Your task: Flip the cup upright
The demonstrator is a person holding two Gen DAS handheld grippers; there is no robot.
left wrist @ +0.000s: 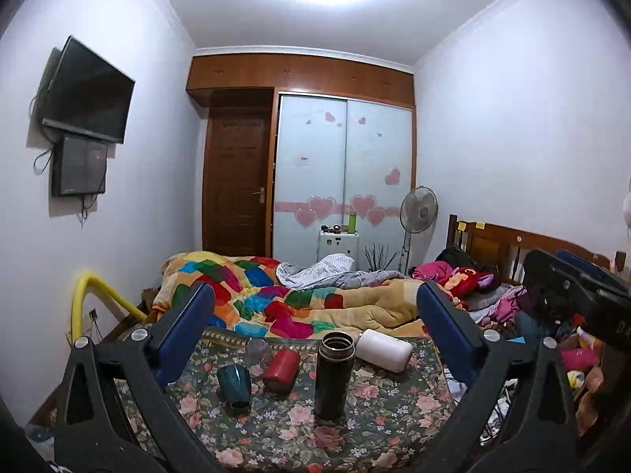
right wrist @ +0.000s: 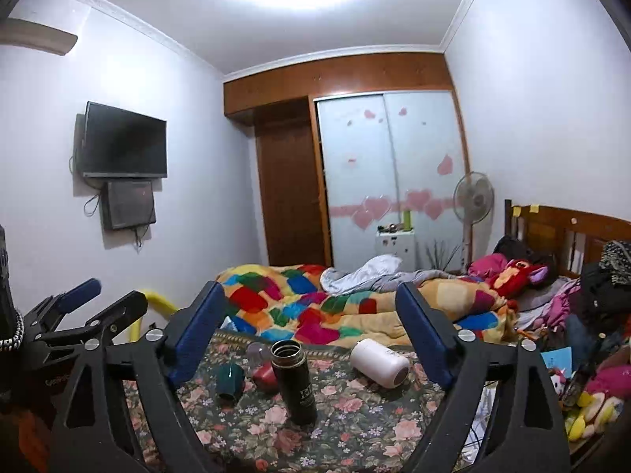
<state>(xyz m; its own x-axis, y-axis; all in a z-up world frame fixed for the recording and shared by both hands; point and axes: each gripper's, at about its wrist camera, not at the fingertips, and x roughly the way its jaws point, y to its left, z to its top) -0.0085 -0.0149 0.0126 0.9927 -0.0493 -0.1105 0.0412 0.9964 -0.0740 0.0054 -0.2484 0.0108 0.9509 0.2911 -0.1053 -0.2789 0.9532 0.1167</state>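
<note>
Both grippers hang with fingers spread wide, holding nothing: the left gripper (left wrist: pixel 315 315), the right gripper (right wrist: pixel 311 315). The white cup (left wrist: pixel 383 350) lies on its side, centre-right on the floral cloth (left wrist: pixel 374 425), behind the upright black flask (left wrist: pixel 333 374). I'd pinch its body crosswise, lift clear, then rotate. The flask's white lettering is too blurred to read.
</note>
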